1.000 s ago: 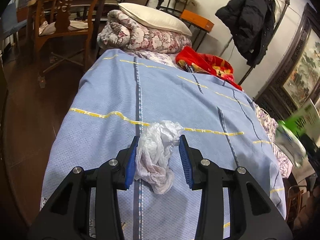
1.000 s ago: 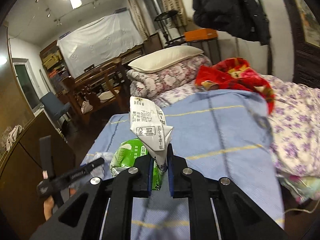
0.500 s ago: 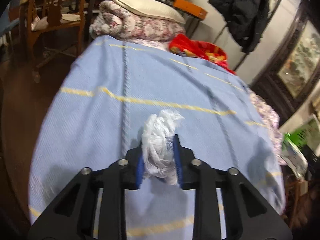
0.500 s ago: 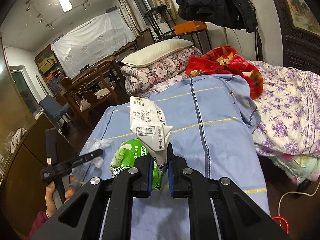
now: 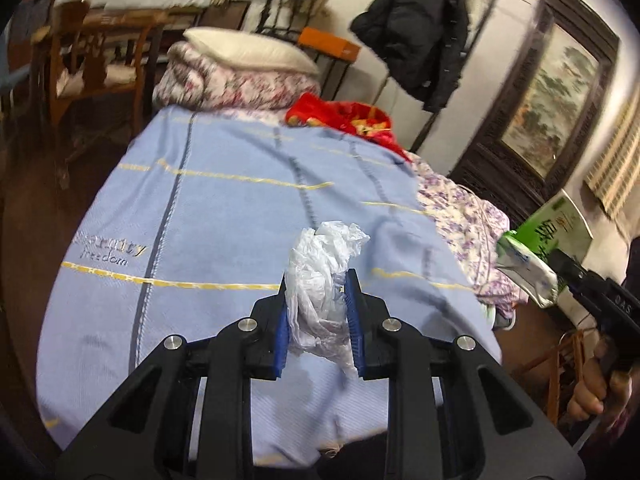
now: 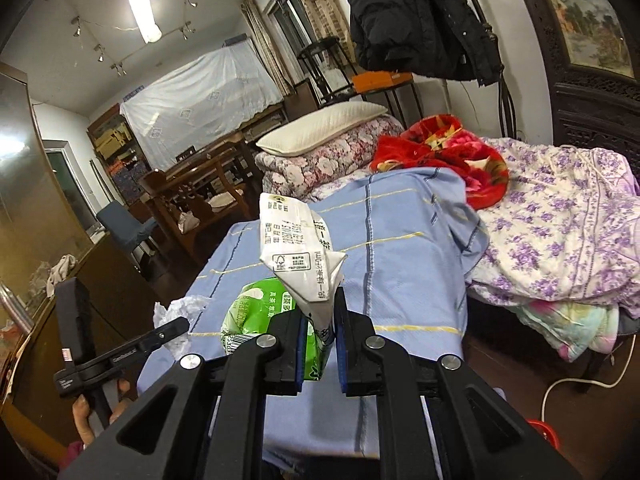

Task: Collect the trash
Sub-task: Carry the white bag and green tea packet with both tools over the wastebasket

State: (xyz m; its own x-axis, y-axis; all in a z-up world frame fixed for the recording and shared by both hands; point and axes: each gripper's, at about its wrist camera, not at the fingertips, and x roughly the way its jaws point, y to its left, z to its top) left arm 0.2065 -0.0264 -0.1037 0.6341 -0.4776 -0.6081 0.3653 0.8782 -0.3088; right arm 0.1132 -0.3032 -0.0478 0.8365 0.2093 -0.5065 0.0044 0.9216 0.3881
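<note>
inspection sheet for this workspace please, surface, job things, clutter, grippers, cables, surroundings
surface: bed with a blue blanket spread over it; no loose trash seen on the part in view
job's things: crumpled white plastic bag and a squashed green and white drink carton, both held off the bed
clutter: red blanket, folded flowered quilt with a pillow on top, purple flowered sheet
grippers: left gripper jaws shut on the plastic bag; right gripper jaws shut on the carton
cables: white cord on the floor by the bed
surroundings: black coat hanging on a stand, wooden chair, framed painting
</note>
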